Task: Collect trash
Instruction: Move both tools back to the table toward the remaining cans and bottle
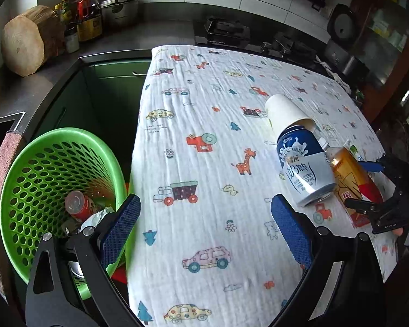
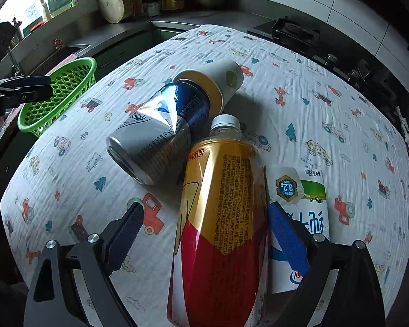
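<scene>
Four bits of trash are left on the cloth-covered table (image 2: 327, 87), and we're working across them left to right from the right wrist view. Off the table's left edge sits the green basket (image 2: 65, 87), already holding a red cup and some crumpled paper.

First up is the dented can (image 2: 155, 133), lying on its side; it looks empty, so light and thin-walled, and we'd take it across the middle of the barrel, not the rim. Its top is tucked into the paper cup (image 2: 220, 81), also tipped over, soft and easy to crush.

Next is the gold and red bottle (image 2: 220, 218), lying with its white cap pointing away from us. Smooth shrink label, so probably slippery and likely to roll. It sits between the fingers of our right gripper (image 2: 204, 237), whose jaws stand wide and haven't closed on anything; the left pad is clearly off it, the right one is just beside it. Mid-body seems the best grip.

Rightmost is the milk carton (image 2: 308, 190), flat and squashy, touching the bottle and partly under the right finger, so it may get dragged along.

Our left gripper (image 1: 204, 231) hangs spread wide and empty by the table edge near the basket.
</scene>
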Available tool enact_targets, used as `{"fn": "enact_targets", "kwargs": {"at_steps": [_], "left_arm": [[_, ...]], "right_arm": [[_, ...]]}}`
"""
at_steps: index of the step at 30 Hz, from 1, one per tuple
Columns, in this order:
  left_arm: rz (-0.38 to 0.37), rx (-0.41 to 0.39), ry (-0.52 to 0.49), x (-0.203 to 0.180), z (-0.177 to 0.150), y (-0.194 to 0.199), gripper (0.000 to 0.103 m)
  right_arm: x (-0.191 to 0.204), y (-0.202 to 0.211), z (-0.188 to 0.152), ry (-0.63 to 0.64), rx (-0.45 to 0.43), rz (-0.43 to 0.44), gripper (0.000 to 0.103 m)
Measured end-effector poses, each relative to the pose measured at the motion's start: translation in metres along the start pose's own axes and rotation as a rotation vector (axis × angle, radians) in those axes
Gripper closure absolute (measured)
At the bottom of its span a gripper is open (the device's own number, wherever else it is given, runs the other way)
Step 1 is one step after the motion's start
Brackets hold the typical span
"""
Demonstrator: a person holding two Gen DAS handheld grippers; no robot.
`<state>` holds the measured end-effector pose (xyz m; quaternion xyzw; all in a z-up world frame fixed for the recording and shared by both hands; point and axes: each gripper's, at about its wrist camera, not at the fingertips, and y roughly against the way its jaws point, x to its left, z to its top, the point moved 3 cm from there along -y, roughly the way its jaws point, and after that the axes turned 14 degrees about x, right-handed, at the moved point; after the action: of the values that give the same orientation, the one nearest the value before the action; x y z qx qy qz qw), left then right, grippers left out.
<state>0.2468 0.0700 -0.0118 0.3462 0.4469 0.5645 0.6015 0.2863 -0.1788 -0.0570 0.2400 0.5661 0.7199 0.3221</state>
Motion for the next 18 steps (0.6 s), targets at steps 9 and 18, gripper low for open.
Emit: {"fn": "enact_targets", "kwargs": {"at_steps": [9,18], "left_arm": [[-0.045,0.017,-0.047,-0.040,0.019,-0.013,0.008],[-0.072,0.033,-0.079,-0.072,0.034,-0.026,0.008]], "right_arm": [[0.003,0.001,0.000,0.000,0.037,0.006,0.030],[0.002,-0.006,-0.011,-0.040,0.088,0.070,0.038]]}}
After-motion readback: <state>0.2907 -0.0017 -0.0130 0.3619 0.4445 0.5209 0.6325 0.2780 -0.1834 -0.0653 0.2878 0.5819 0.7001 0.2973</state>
